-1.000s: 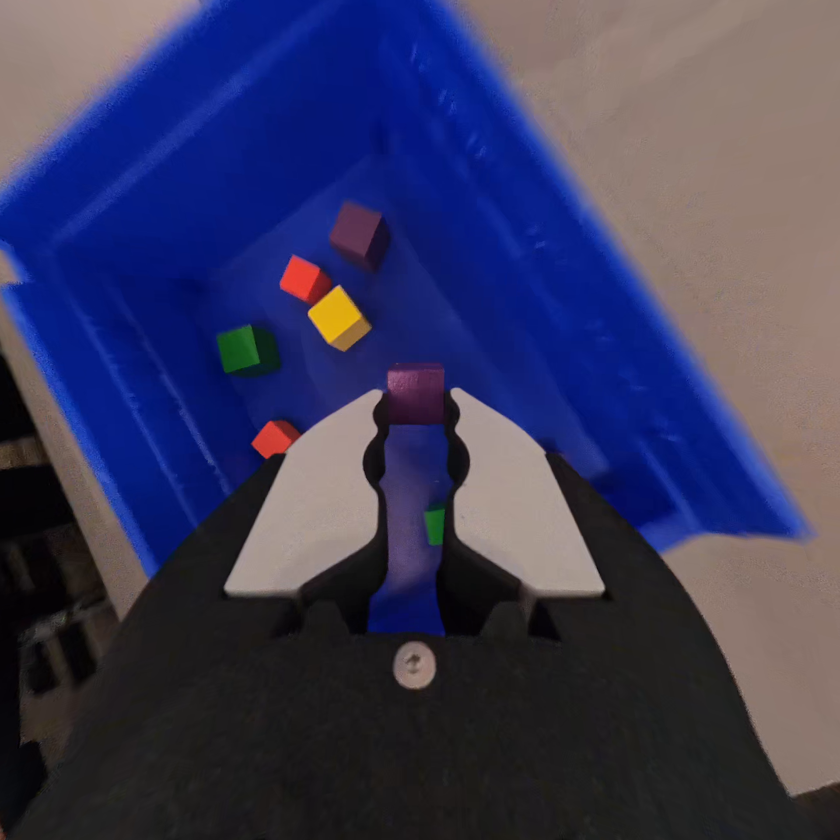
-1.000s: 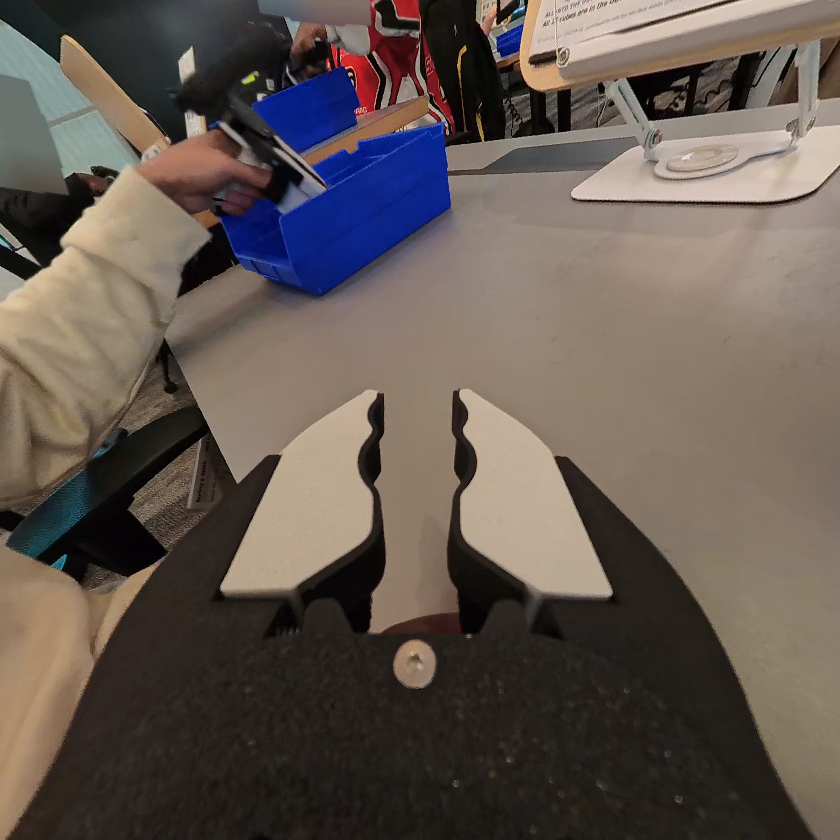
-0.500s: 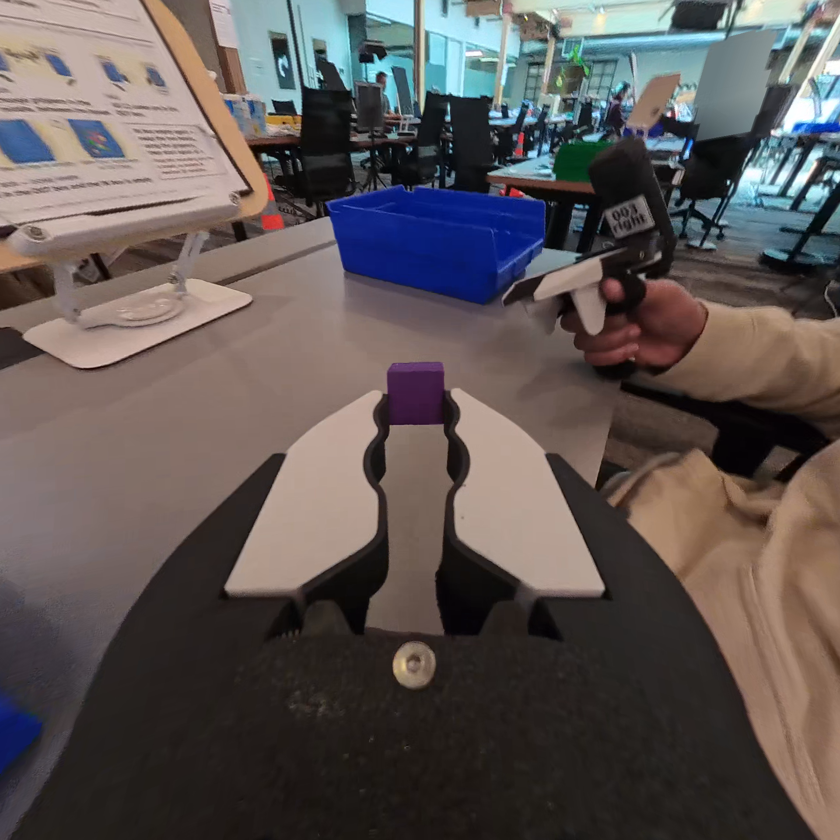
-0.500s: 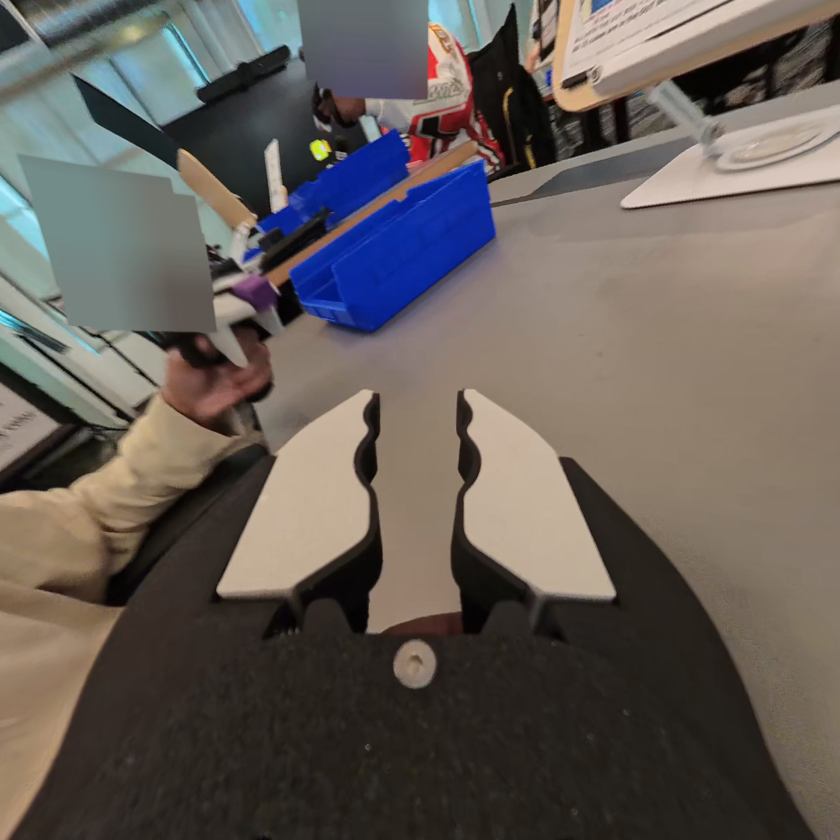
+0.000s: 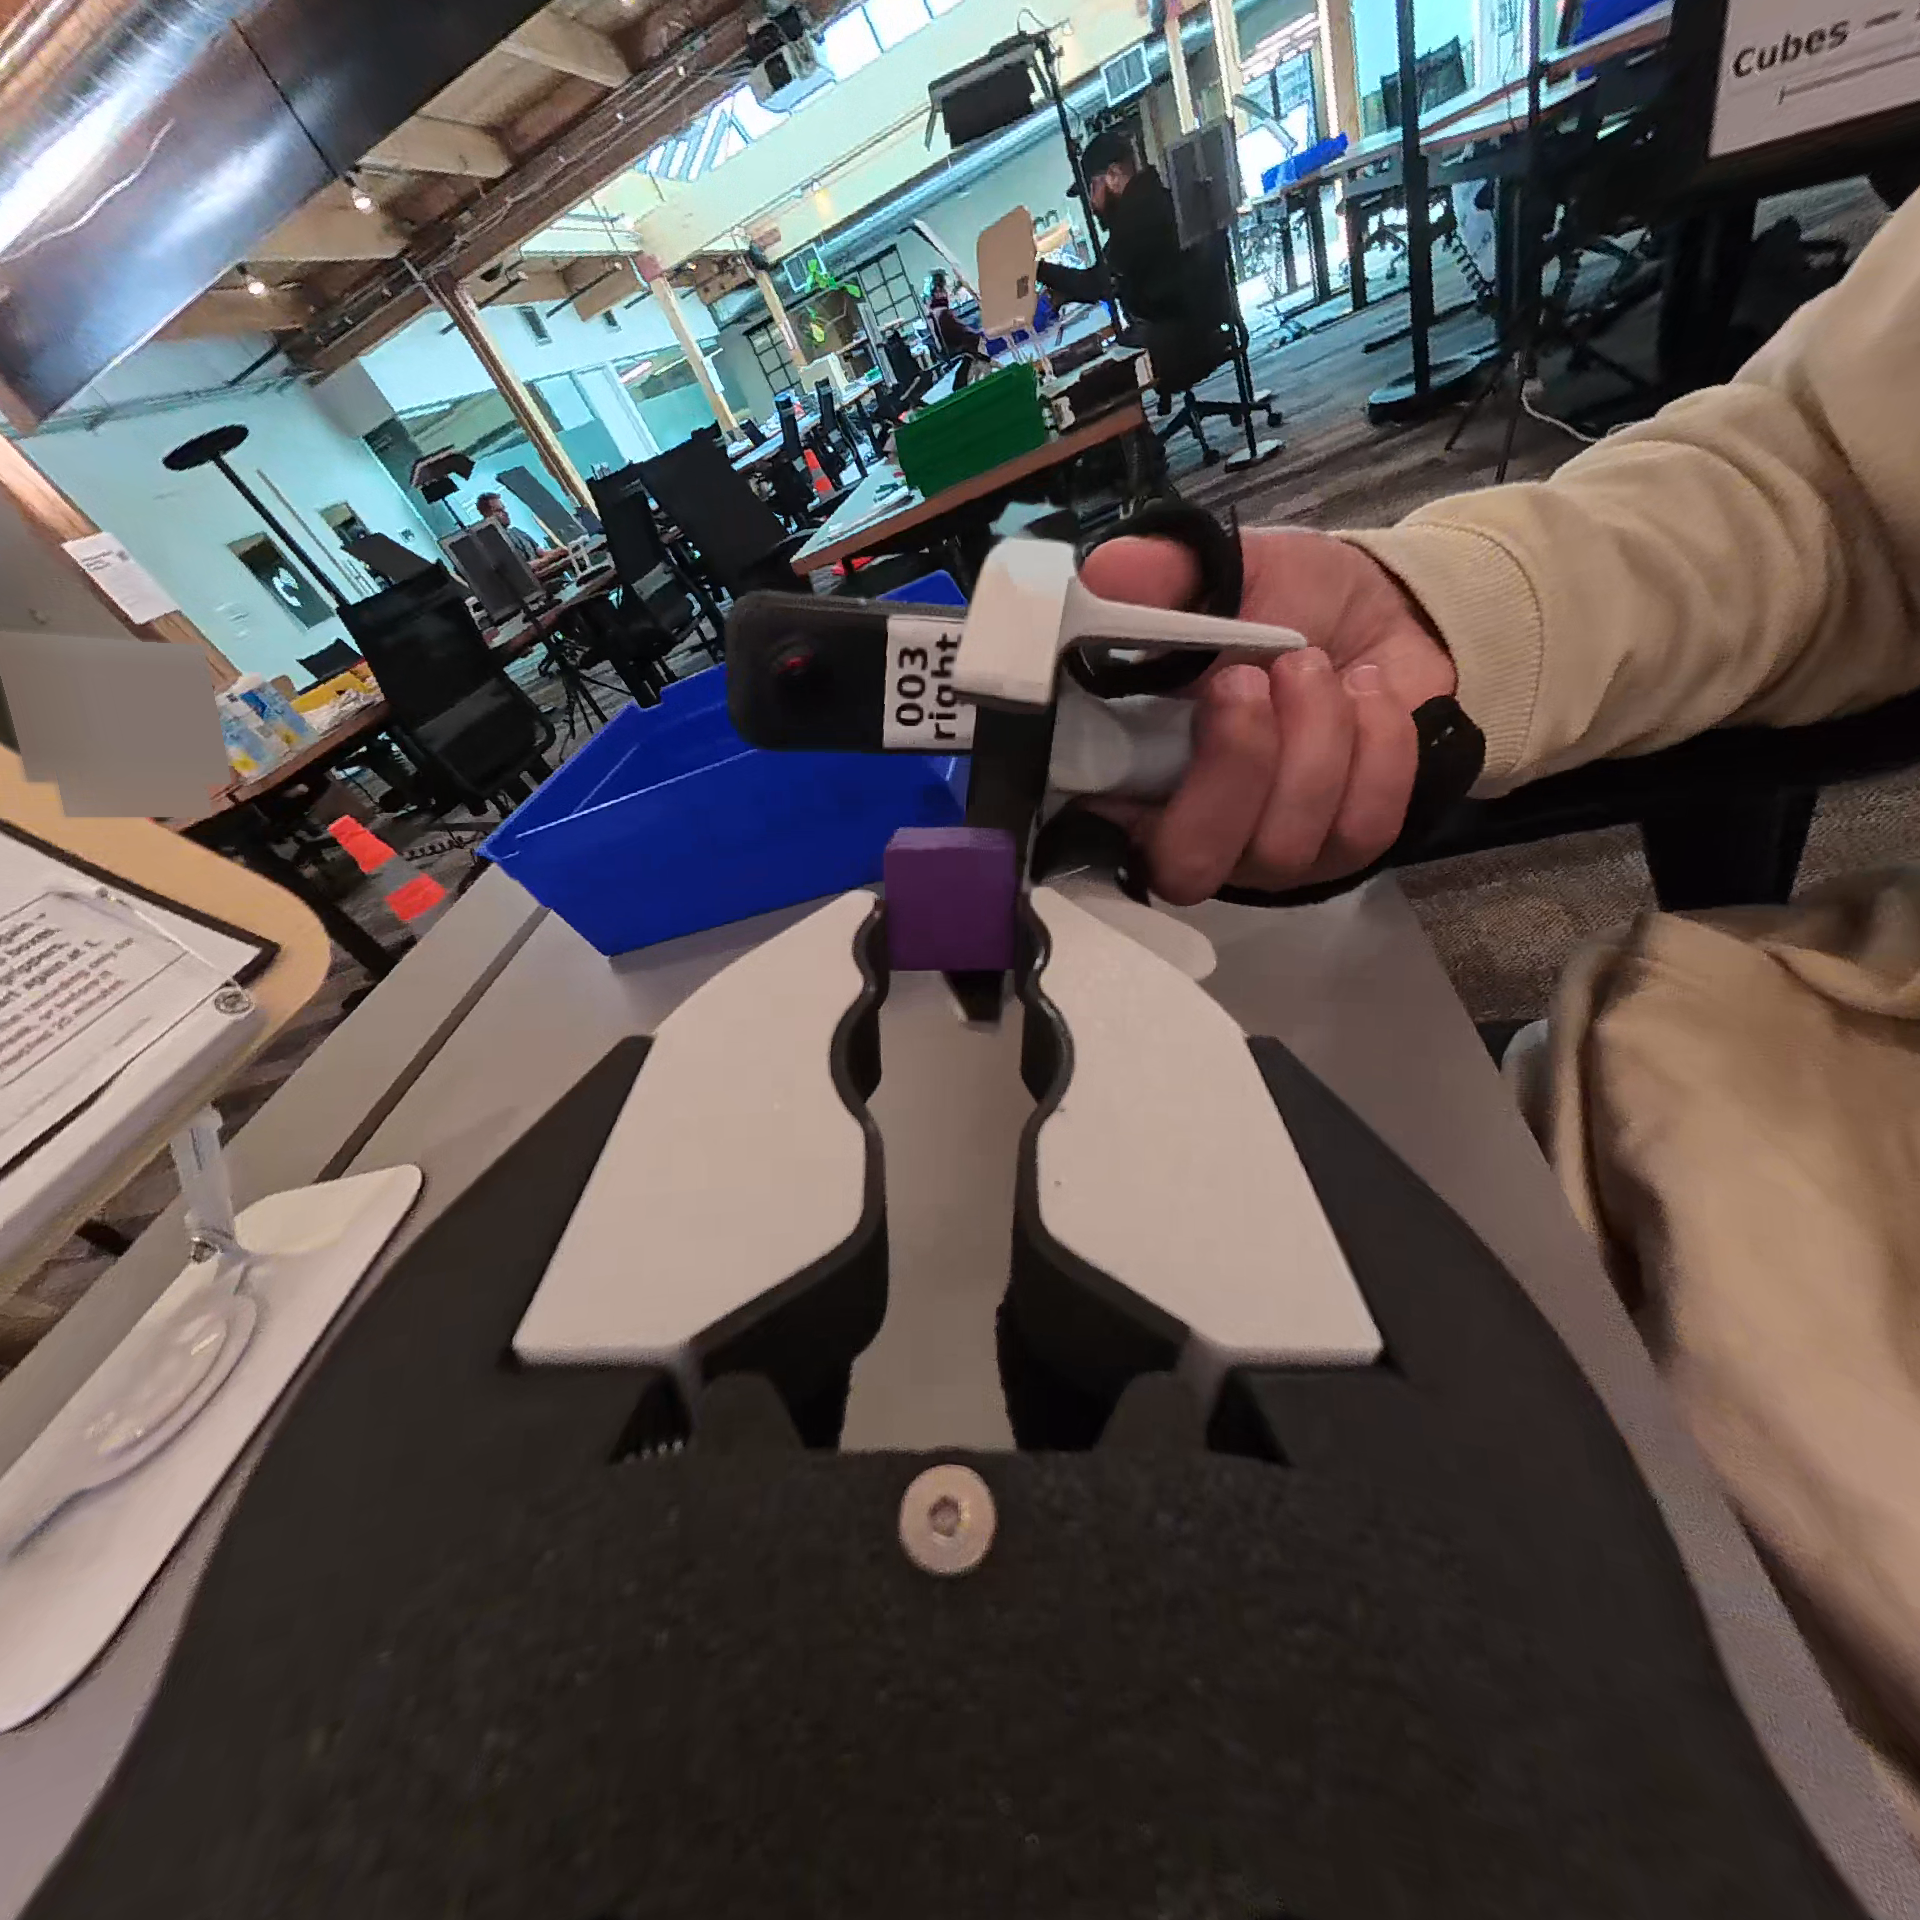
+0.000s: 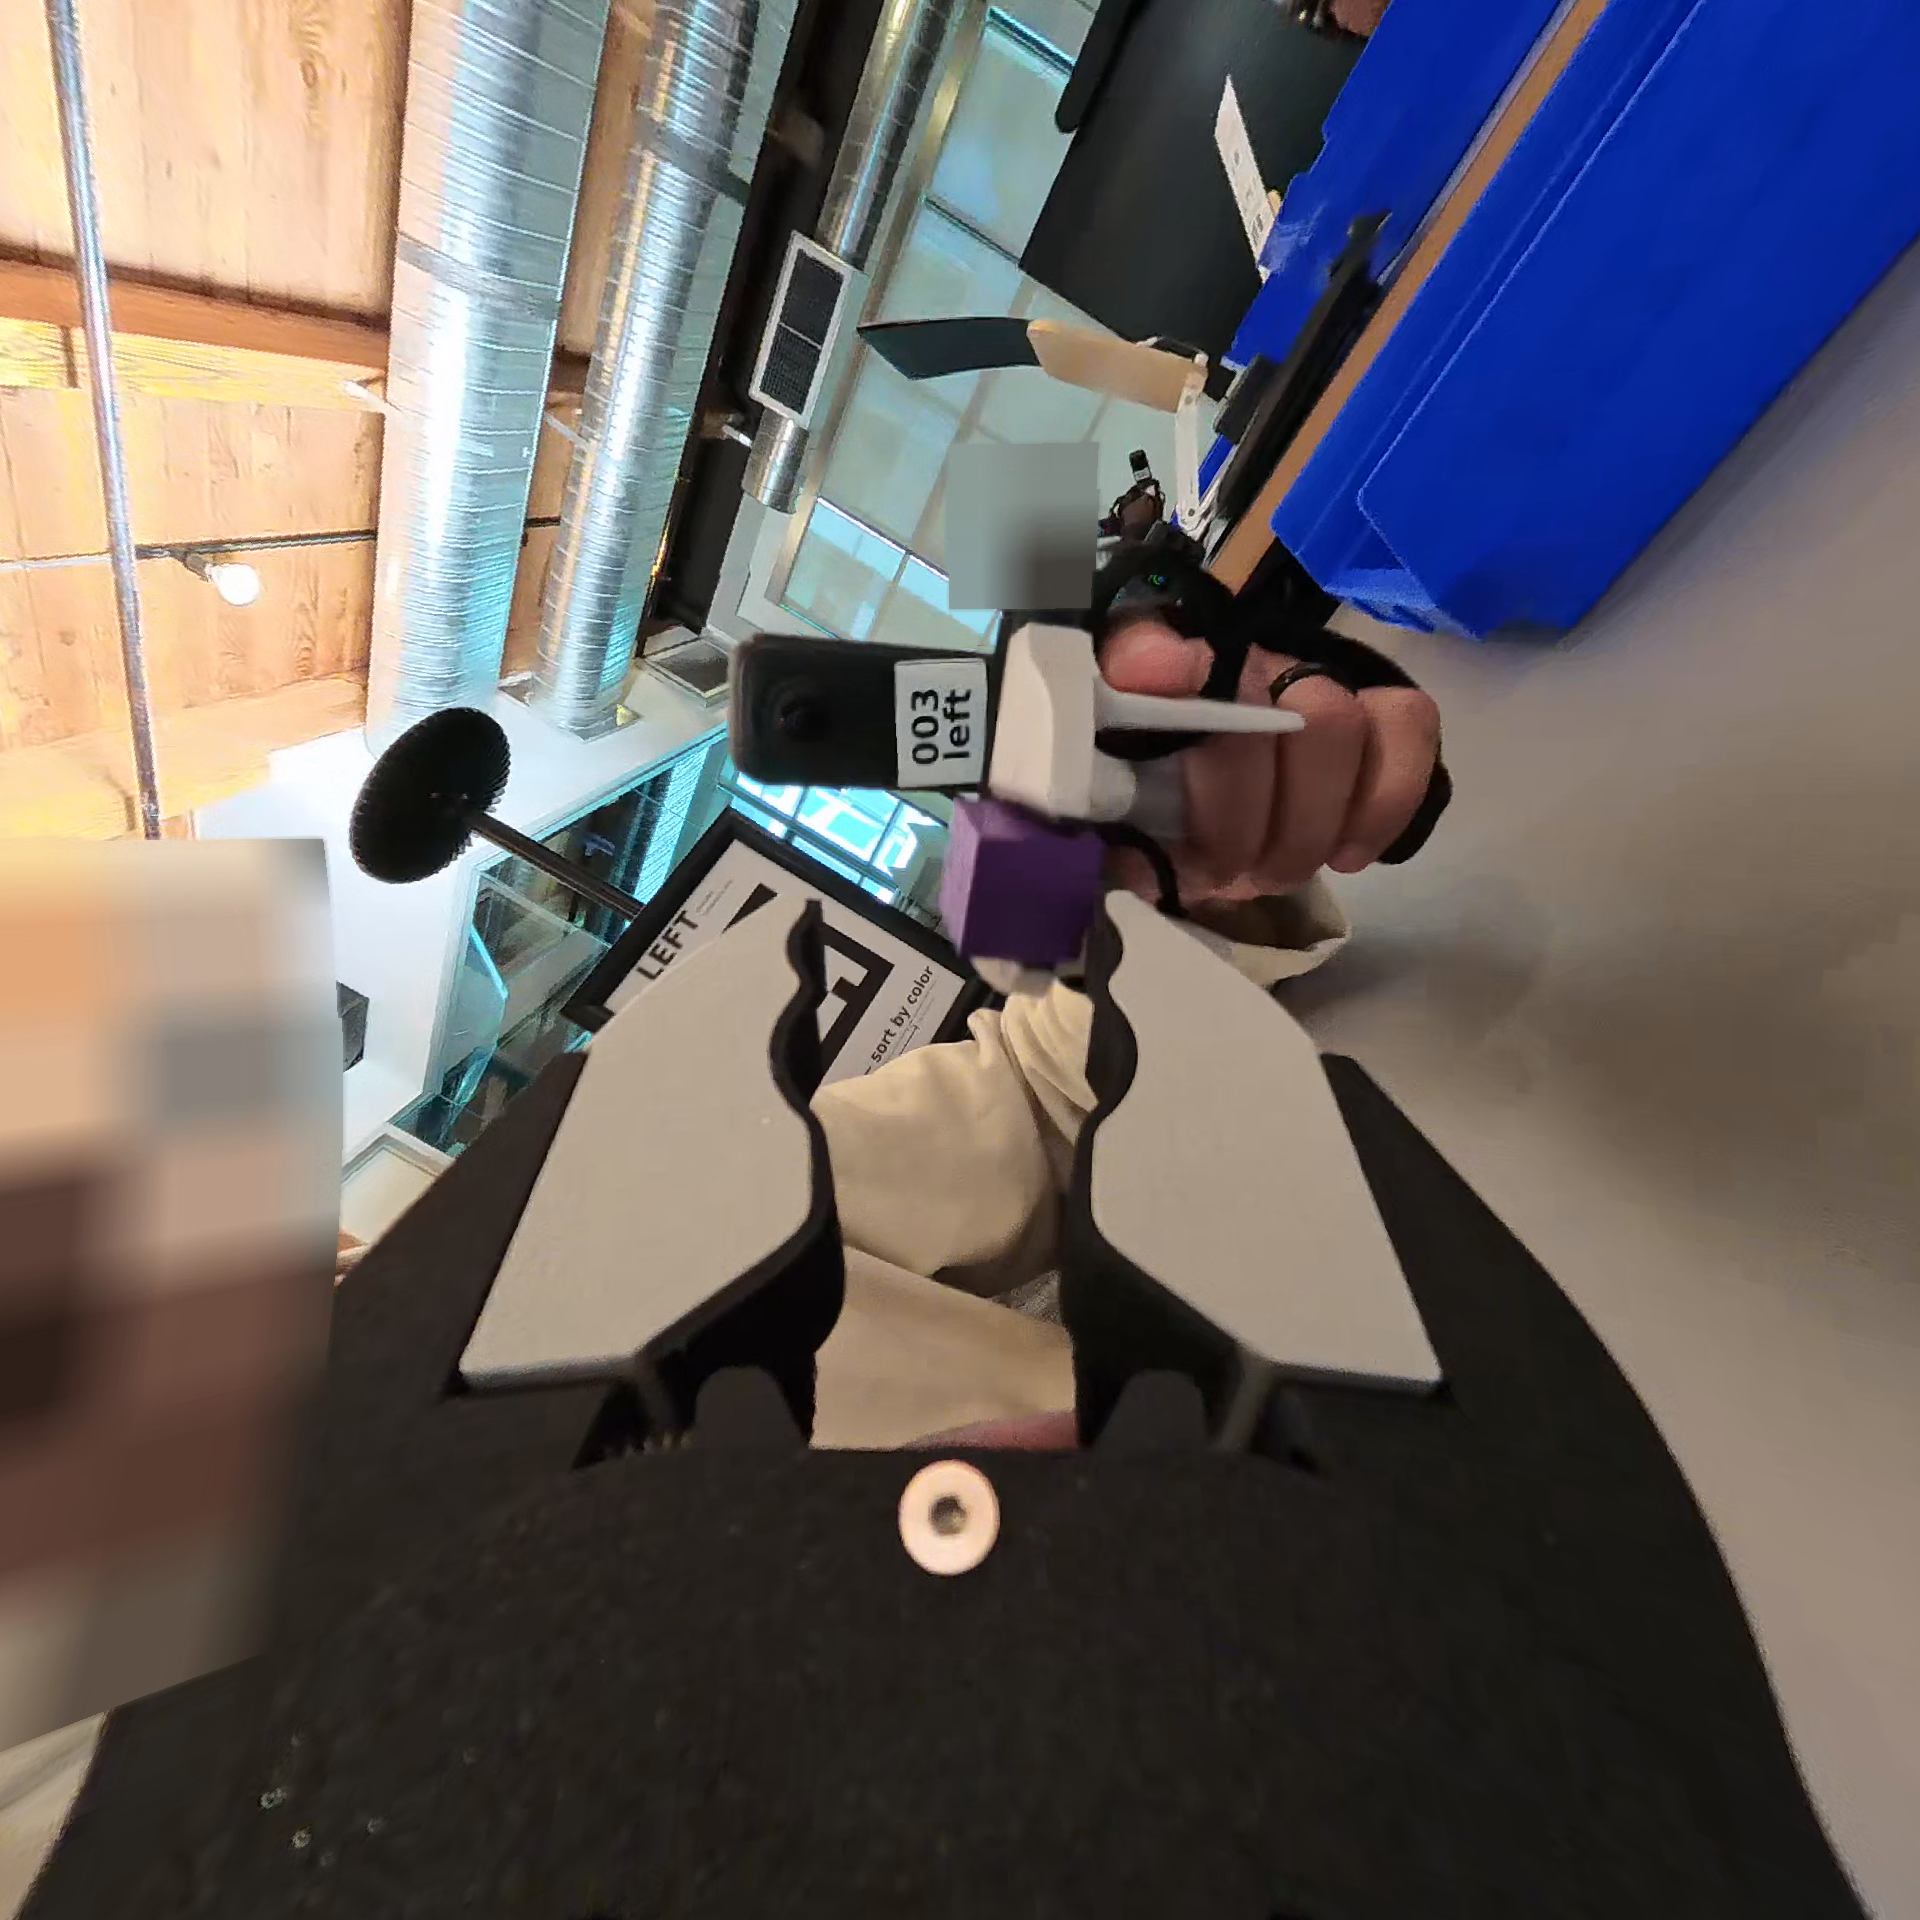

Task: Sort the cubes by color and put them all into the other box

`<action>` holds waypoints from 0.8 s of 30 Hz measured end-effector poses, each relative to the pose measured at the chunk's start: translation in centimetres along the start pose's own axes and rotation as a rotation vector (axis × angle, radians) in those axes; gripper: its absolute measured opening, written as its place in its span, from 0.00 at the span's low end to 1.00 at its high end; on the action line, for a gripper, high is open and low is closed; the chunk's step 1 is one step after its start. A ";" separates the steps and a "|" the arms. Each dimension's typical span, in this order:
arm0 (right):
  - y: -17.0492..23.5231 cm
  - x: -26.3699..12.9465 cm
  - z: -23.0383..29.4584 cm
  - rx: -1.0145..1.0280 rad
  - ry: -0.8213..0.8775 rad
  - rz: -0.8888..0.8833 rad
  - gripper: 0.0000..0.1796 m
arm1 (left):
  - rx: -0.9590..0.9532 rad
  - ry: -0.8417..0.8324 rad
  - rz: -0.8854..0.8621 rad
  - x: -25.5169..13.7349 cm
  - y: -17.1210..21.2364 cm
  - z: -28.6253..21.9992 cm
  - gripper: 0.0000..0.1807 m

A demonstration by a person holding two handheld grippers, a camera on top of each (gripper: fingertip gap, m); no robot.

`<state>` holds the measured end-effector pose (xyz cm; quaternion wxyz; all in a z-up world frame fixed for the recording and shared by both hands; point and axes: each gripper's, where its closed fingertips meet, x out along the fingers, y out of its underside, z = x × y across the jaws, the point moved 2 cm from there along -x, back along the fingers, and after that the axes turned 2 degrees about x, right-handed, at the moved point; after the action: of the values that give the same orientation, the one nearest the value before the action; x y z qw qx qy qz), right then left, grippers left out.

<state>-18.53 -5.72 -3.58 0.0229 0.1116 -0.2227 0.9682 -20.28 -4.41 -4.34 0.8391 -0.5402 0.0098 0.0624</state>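
Purple cube [image 5: 949, 900] sits clamped at the tips of my left gripper [image 5: 951, 940], held level above the grey table [image 5: 499, 1029]. My right gripper [image 6: 951, 951], rolled sideways with fingers apart and empty, faces it, touching the cube; blue box [image 5: 717, 821] behind

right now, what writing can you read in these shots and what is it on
I won't copy the wording; these things bear it:
white sticker on the right tool: legible
second white sticker on the left tool: legible
white sign, top right of the left wrist view: partly legible
black-framed sign behind the left tool: partly legible
sheet on the document stand: too small to read
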 end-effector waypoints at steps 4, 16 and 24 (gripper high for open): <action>0.0 -0.3 -1.0 0.028 -0.014 -0.013 0.19 | 0.051 -0.002 0.016 0.9 0.7 -0.5 0.12; 0.0 -2.7 -1.6 0.034 0.002 -0.071 0.13 | -0.139 -0.041 0.151 -0.5 0.7 -1.2 0.15; -0.1 -9.2 -4.6 -0.504 0.633 -0.125 0.13 | -0.603 -0.477 0.204 -7.0 3.5 -1.6 0.51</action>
<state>-10.49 -3.63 -9.62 0.1758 -0.1876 -0.4276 0.8666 -27.51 -5.10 -7.63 0.6110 -0.7292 -0.1504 0.2691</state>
